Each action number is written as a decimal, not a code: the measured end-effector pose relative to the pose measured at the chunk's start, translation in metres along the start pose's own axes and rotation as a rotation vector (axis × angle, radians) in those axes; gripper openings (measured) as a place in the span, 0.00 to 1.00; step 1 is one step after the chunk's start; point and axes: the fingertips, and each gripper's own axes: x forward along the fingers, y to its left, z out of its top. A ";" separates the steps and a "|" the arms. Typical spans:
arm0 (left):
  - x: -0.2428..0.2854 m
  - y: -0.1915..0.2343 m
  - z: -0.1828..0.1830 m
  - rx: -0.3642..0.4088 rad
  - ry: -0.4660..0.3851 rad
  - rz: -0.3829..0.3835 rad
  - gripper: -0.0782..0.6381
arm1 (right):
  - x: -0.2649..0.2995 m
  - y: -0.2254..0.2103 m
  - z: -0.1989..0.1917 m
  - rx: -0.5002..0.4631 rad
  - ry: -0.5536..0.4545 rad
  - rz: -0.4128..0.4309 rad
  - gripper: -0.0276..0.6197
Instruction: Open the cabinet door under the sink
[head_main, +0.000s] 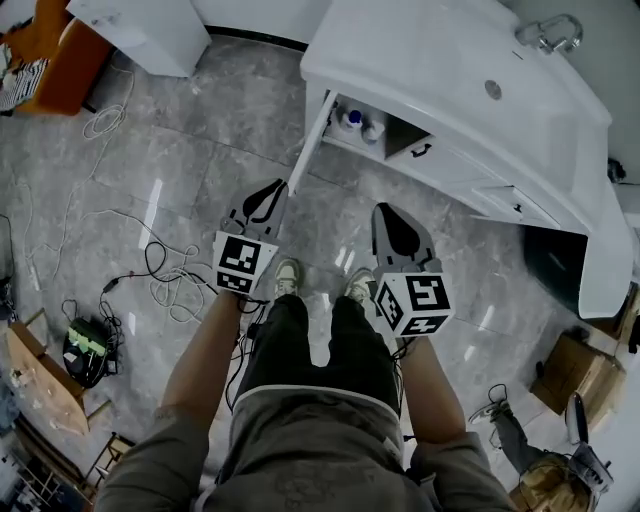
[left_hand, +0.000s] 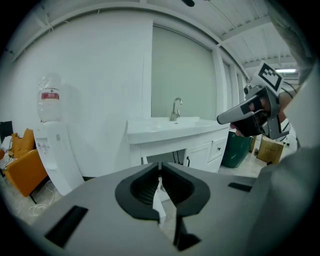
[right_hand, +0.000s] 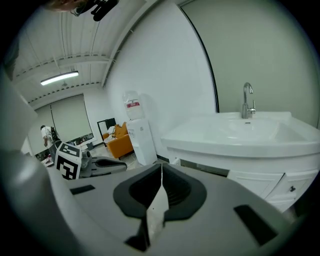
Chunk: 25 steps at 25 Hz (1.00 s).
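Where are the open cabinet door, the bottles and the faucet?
open cabinet door (head_main: 308, 142): head view, its top edge.
bottles (head_main: 351, 119): head view, one bottle's top.
faucet (right_hand: 246, 102): right gripper view, its upright stem.

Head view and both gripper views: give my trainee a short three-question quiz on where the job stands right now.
1. True or false: the cabinet door under the sink stands open.
2. What shows inside the opened compartment? A. bottles B. folded towels C. a bucket
3. Fill in: the jaws of the left hand-held gripper and the right hand-held gripper are both ____, with nothing between them.

Key: 1 true; 2 A; 3 shut.
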 end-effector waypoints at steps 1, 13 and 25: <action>-0.002 -0.002 0.014 0.008 -0.012 -0.002 0.15 | -0.006 0.000 0.010 -0.011 -0.009 0.001 0.09; -0.029 -0.029 0.153 0.024 -0.117 -0.052 0.15 | -0.073 -0.006 0.130 -0.141 -0.157 -0.004 0.09; -0.065 -0.057 0.260 0.132 -0.224 -0.067 0.15 | -0.143 -0.012 0.211 -0.259 -0.288 -0.032 0.09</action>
